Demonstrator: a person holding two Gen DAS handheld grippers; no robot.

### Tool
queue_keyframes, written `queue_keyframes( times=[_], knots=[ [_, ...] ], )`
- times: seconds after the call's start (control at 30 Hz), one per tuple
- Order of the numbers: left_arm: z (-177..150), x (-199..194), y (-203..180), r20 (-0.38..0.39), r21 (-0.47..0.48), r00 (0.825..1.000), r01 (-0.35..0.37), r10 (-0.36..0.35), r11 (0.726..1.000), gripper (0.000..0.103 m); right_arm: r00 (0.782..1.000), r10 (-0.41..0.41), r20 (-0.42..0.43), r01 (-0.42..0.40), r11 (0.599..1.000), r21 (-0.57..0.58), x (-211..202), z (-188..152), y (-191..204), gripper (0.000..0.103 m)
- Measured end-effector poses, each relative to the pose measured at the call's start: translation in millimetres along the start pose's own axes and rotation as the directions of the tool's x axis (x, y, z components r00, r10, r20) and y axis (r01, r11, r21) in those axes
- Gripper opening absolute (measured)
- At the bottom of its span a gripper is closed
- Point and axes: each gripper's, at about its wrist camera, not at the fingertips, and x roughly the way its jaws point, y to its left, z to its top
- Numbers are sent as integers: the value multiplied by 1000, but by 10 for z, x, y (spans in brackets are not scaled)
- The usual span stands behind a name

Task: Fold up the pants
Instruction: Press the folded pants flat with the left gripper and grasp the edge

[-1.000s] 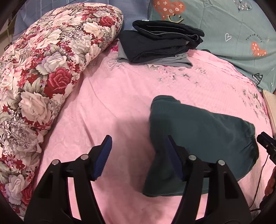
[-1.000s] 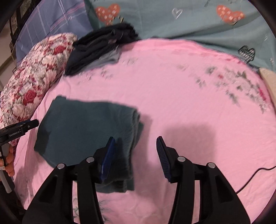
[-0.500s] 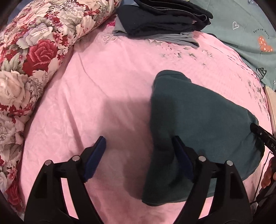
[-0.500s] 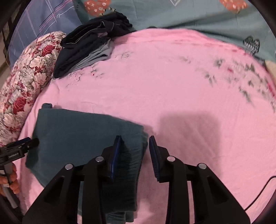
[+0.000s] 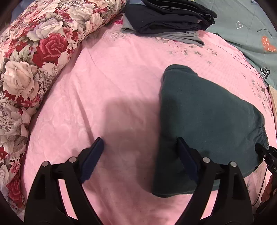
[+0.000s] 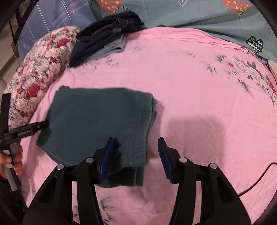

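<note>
Dark green folded pants (image 5: pixel 207 117) lie flat on the pink bedsheet (image 5: pixel 121 72). My left gripper (image 5: pixel 139 144) hangs low over their left edge with its jaws opening wide. Its right finger is over the cloth and its left finger over bare sheet, and neither pad presses on the fabric. In the right wrist view the pants (image 6: pixel 93 119) show a stacked right edge. My right gripper (image 6: pixel 136 142) straddles that edge with its jaws opening, and the pads stand clear of the cloth. The left gripper's tip (image 6: pixel 40 125) touches the pants' left side there.
A floral quilt roll (image 5: pixel 31 57) runs along the left. A stack of dark folded clothes (image 5: pixel 169 15) sits at the back, beside a teal heart-print cover (image 6: pixel 199 15). A black cable (image 6: pixel 256 181) lies on the sheet at the right. A hand (image 6: pixel 12 161) holds the left gripper.
Both grippers have sunk closer to the bed. The left jaws have spread wider. The right jaws narrowed over the pants' edge, then spread again.
</note>
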Motion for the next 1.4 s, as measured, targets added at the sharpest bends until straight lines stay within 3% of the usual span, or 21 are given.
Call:
queue_keyframes(
  times=[0.1,0.4,0.67,0.87,1.1,1.4],
  knots=[
    [4,-12,23,-5,-8,1000,1,-1,1000,89,1000,-13,-28,13,1000,6,87,-32,-18,55],
    [0,-146,-17,21,-7,1000,10,-10,1000,87,999,21,26,-20,999,-27,-105,-57,70,56],
    [-4,-49,-47,-1,6,1000,4,-4,1000,87,999,12,-45,-13,1000,-20,42,-105,70,57],
    [121,-168,-125,35,15,998,51,-51,999,87,999,38,19,-37,999,-29,-136,-22,81,58],
    [250,-75,-321,9,30,990,141,-142,990,87,997,59,58,-61,998,24,-108,117,91,79],
    [378,152,-428,-30,68,988,152,-151,986,80,1000,19,22,-19,1000,17,138,232,165,79]
  ],
)
